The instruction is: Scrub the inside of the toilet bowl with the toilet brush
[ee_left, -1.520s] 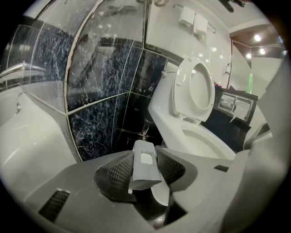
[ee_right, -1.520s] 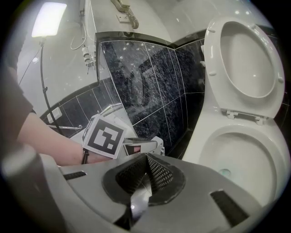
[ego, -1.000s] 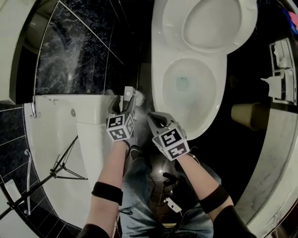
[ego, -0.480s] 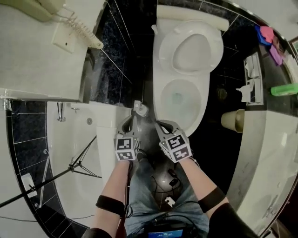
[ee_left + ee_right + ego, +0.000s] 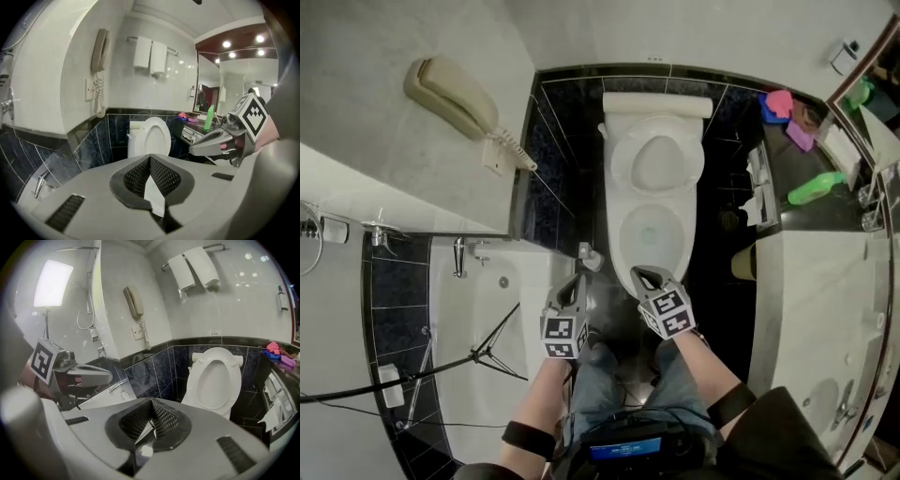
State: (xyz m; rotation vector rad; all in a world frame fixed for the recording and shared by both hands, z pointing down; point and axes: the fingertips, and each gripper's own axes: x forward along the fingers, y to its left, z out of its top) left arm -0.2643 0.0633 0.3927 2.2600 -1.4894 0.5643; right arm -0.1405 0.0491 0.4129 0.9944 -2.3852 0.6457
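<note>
Above black tile floor (image 5: 713, 281), facing toilet (image 5: 654, 159): left gripper (image 5: 578, 280) jaws just clenched; right gripper (image 5: 646, 275) jaws clenched.

White toilet bowl (image 5: 651, 246), lid (image 5: 657, 161) apparently up

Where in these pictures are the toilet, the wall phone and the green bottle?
toilet (image 5: 657, 161), head view, on the raised lid.
wall phone (image 5: 448, 96), head view, on the handset.
green bottle (image 5: 814, 188), head view, on its body.
</note>
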